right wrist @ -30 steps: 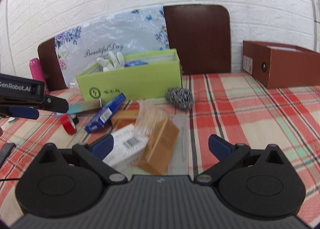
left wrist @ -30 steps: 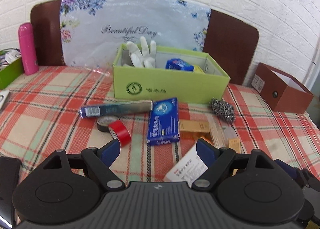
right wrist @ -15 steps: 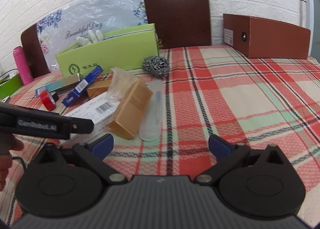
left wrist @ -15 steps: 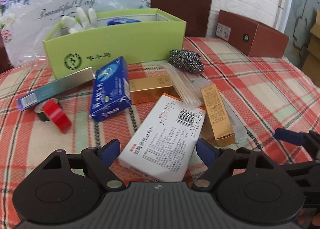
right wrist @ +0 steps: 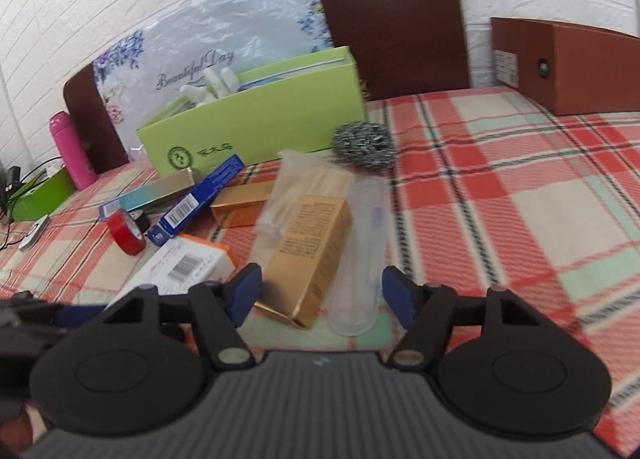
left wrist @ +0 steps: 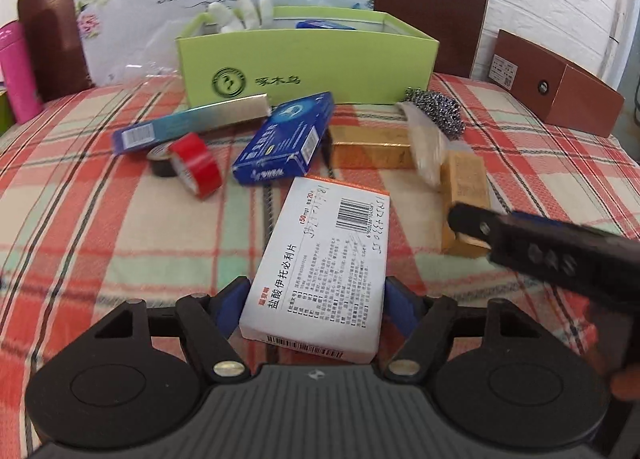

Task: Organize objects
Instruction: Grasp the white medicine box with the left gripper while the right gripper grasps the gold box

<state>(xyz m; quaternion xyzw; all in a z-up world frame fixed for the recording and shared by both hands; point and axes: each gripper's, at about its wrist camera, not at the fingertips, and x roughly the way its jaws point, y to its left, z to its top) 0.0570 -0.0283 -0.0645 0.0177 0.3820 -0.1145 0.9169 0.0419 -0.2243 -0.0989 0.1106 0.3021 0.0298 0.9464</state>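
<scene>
Plaid table (left wrist: 100, 219), green box (left wrist: 308, 71) at 12 o'clock. Left gripper (left wrist: 314, 301) gapes astride the white carton (left wrist: 320, 259); right gripper (right wrist: 320, 291) gapes over the gold carton (right wrist: 308, 251). Centre, then squeeze squarely.

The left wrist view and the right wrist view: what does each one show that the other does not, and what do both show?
Only the left wrist view shows the left gripper with its fingers on either side of the white cardboard medicine box, whose printed top face is fully readable.

Only the right wrist view shows the open right gripper around the near ends of the gold cardboard box and the clear plastic tube.

Both show the lime-green open cardboard box, the steel wool scourer and the red tape roll.
</scene>
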